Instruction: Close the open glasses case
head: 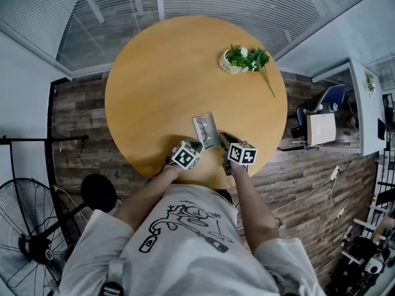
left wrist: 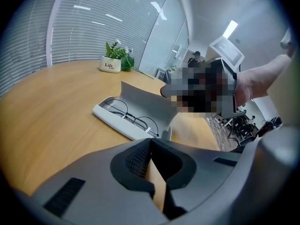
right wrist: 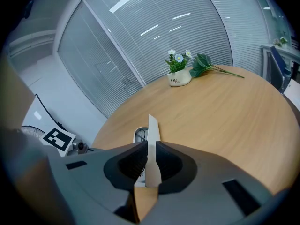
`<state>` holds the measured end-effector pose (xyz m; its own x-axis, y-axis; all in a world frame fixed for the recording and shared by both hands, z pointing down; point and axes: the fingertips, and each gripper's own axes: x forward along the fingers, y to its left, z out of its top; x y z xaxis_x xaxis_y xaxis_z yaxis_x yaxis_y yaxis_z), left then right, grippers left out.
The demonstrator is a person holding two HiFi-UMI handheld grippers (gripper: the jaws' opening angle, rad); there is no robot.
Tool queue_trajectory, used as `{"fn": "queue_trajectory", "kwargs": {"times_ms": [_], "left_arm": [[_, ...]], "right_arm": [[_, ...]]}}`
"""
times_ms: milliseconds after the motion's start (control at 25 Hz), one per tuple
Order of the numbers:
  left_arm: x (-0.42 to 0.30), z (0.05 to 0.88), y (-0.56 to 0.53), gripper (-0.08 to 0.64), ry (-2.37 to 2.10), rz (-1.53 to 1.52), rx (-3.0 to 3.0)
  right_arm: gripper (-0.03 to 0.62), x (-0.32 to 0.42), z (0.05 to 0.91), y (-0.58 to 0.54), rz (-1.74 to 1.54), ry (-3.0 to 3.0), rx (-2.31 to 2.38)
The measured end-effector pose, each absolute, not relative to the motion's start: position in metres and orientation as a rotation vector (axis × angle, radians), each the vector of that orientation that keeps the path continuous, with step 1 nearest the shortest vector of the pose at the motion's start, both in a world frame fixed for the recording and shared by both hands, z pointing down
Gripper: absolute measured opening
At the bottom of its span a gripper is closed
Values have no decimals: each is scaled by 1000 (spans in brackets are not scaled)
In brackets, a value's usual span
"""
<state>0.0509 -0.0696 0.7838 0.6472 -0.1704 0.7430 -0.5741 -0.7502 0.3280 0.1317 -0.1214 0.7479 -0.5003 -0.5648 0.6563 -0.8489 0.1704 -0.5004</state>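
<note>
At lower centre the left gripper (left wrist: 151, 142) is held pressed together on nothing near the open glasses case (head: 205, 130), whose raised lid (right wrist: 153, 130) is pinched by the right gripper (right wrist: 148, 146); a potted plant (head: 244, 59) is seen upper right on the table (head: 160, 73).

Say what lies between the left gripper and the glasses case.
Nothing but bare table lies between the left gripper and glasses case, per left gripper view.

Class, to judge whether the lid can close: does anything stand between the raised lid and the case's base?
Nothing visible blocks it: the glasses lie flat inside the base, and the right gripper clamps the lid.
</note>
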Motion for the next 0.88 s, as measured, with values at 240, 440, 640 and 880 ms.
{"fn": "queue_trajectory", "kwargs": {"times_ms": [240, 440, 640, 880], "left_arm": [[53, 779, -71, 18, -579, 947, 2327], [56, 778, -69, 18, -563, 956, 2328], [56, 779, -70, 18, -558, 955, 2331], [56, 774, -73, 18, -570, 942, 2340]], "right_arm": [[63, 128, 748, -120, 1243, -2137, 1348], [63, 128, 748, -120, 1242, -2138, 1347], [63, 126, 747, -121, 1237, -2136, 1345], [63, 124, 747, -119, 1238, -2138, 1344]]}}
